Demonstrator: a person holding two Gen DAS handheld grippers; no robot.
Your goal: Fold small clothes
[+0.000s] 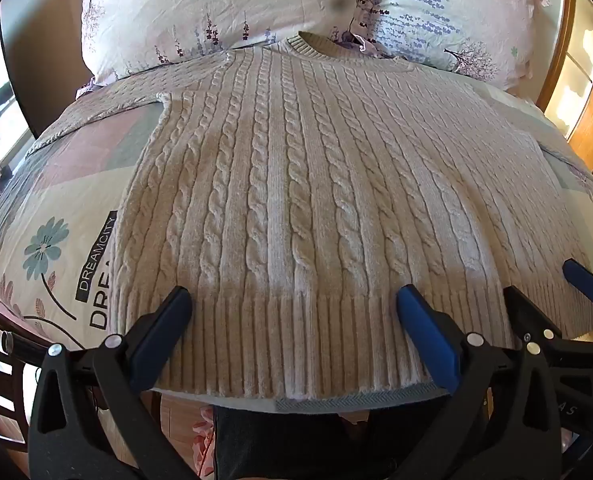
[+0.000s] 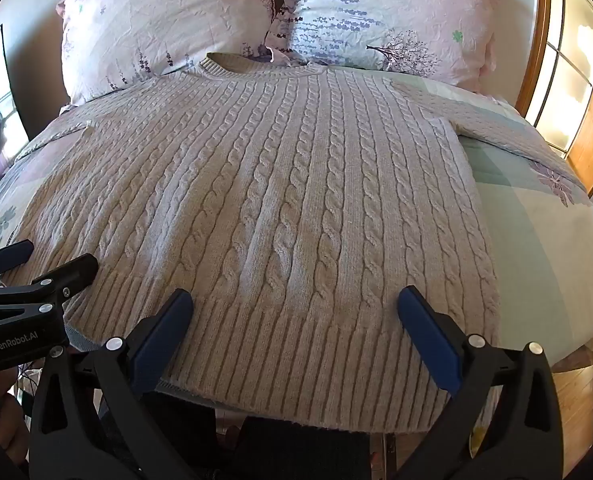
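Lying flat for folding, the beige cable-knit sweater (image 1: 296,184) is flanked at its hem by the spread left gripper (image 1: 294,300) and right gripper (image 2: 294,300).

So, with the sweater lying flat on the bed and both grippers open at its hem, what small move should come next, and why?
Probably lower the left hand-held gripper and right hand-held gripper onto the ribbed hem and close. The sweater lies flat with sleeves spread, collar toward the pillows; both sets of jaws stand wide open, holding nothing.
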